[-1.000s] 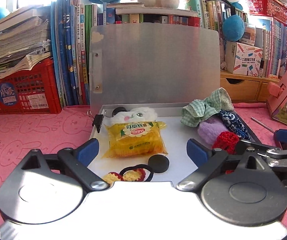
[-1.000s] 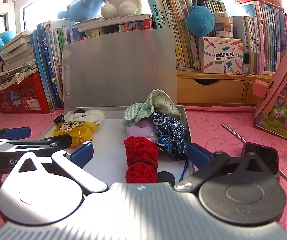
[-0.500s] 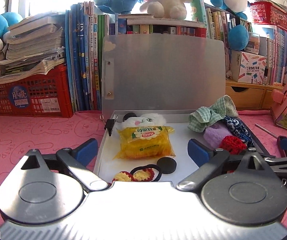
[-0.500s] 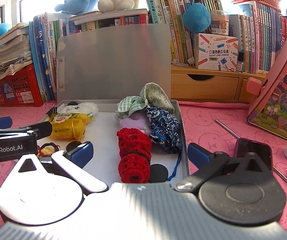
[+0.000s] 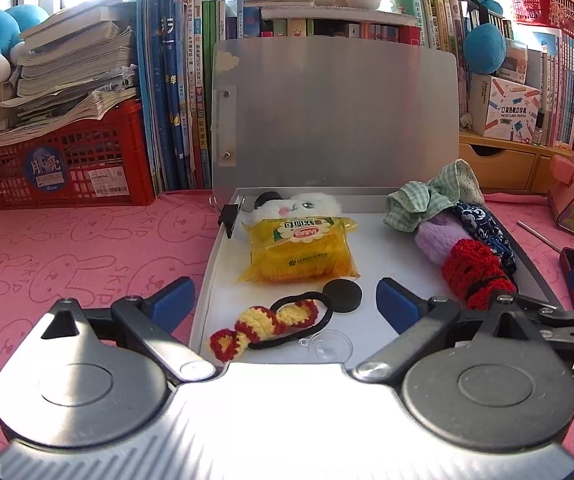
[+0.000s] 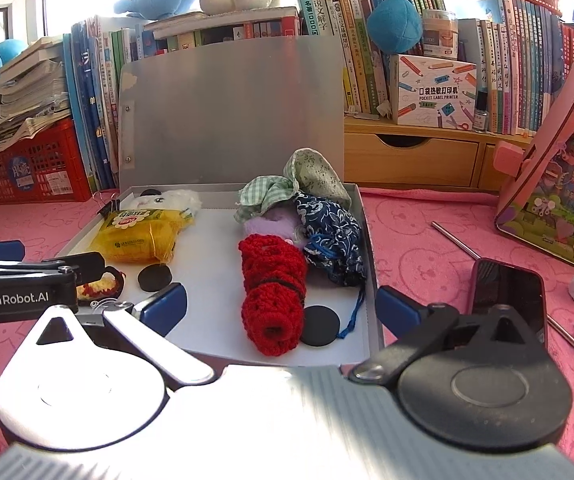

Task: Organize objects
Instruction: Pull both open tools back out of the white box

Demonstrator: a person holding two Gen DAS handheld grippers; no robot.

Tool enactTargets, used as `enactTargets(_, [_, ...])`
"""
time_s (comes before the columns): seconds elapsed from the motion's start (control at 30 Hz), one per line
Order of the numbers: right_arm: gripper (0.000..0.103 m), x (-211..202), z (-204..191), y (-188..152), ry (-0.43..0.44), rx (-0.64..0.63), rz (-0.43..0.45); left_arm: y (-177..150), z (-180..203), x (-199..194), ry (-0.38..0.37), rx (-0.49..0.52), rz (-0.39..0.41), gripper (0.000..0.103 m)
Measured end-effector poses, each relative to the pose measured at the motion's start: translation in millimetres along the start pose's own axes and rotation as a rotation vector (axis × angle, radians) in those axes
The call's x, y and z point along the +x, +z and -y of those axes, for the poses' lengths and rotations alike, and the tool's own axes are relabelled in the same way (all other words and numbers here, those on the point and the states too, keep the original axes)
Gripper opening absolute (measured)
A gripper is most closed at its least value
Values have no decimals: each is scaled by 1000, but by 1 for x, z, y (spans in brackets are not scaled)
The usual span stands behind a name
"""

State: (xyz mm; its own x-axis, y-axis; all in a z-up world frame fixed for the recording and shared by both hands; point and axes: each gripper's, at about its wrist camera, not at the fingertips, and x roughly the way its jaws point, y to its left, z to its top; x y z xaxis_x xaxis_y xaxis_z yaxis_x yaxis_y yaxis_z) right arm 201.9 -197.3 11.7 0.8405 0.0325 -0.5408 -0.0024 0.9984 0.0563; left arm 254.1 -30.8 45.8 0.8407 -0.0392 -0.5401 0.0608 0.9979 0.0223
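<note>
Metal tin (image 5: 527, 258) holding two black discs (image 6: 319, 325), one yellow packet (image 5: 301, 250), both claws (image 5: 285, 300) (image 6: 281, 306) spread, empty.

Both wrist views low, near, facing open metal box (image 5: 367, 240), shared

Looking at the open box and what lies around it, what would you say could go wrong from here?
1. The raised lid stands nearly upright, seemingly unsupported; a knock may drop it onto the open left tool or right tool.
2. The blue pouch trails a cord near the box wall, which could snag on a tool.
3. The phone lies right beside the box, so a sweep by the right tool might hit it.
</note>
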Motion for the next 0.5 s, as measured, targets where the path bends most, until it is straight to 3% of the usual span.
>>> enactTargets(0.27, [103,-15,-9,-7,-14,-66,32,-9,-3,-15,-21,6,-4,99])
enactTargets(0.5, [103,-27,-9,-15,-3,-38,24,-22,-8,-34,-22,20,4,99])
